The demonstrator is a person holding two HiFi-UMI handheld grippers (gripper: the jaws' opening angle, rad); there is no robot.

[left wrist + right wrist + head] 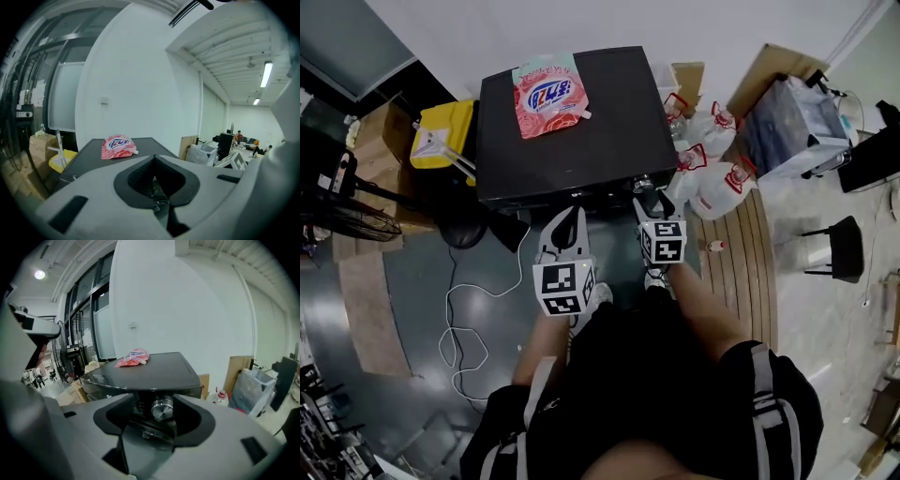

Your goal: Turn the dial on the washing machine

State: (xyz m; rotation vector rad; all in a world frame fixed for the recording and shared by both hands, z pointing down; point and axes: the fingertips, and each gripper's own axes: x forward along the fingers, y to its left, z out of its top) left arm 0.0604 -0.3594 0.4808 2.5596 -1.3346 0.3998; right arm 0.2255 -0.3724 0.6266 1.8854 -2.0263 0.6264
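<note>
one pouch (548, 96) atop washer (614, 141), r gripper (649, 195) open round dial (162, 408), l gripper (572, 216) shut

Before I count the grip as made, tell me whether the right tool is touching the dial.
Cannot tell. In the right gripper view the dial sits between the right tool's spread jaws; one jaw's edge meets its rim, depth unclear.
</note>
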